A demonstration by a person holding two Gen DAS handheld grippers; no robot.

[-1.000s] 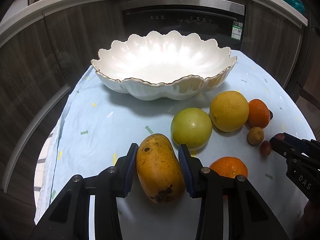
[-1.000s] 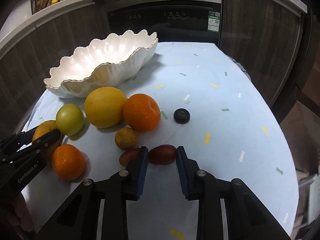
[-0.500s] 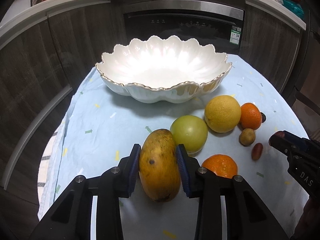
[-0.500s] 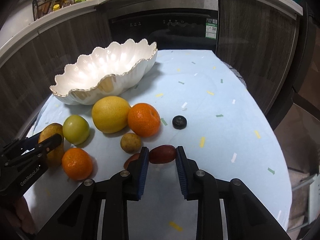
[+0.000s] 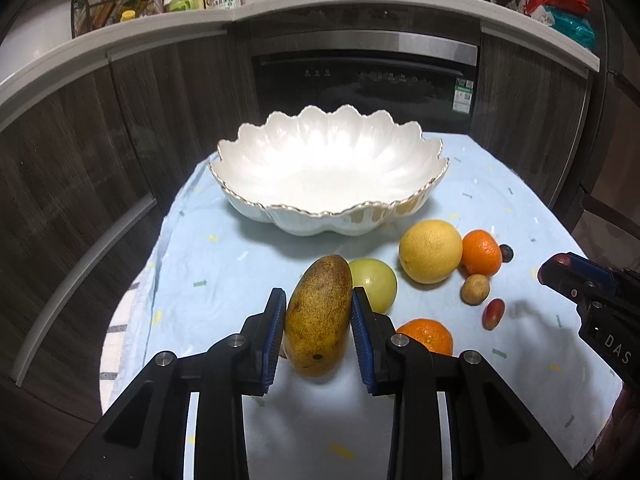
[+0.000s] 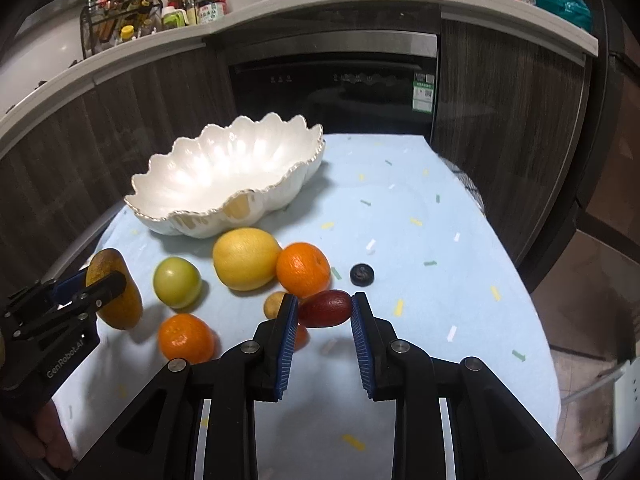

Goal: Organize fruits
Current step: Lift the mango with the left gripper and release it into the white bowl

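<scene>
Left tongs (image 5: 319, 328) just closed, clamping mango (image 5: 318, 316); right tongs (image 6: 325, 326) gripping red fruit (image 6: 325, 308); bowl (image 5: 332, 168) empty, six fruits beside it.

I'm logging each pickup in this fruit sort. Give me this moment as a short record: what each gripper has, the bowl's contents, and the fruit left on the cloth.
left gripper: shut on mango, lifted off the cloth
right gripper: shut on small red fruit
bowl: white, scalloped, empty
on cloth: yellow citrus, green fruit, two oranges, small brown fruit, another small red fruit, dark round piece
</scene>
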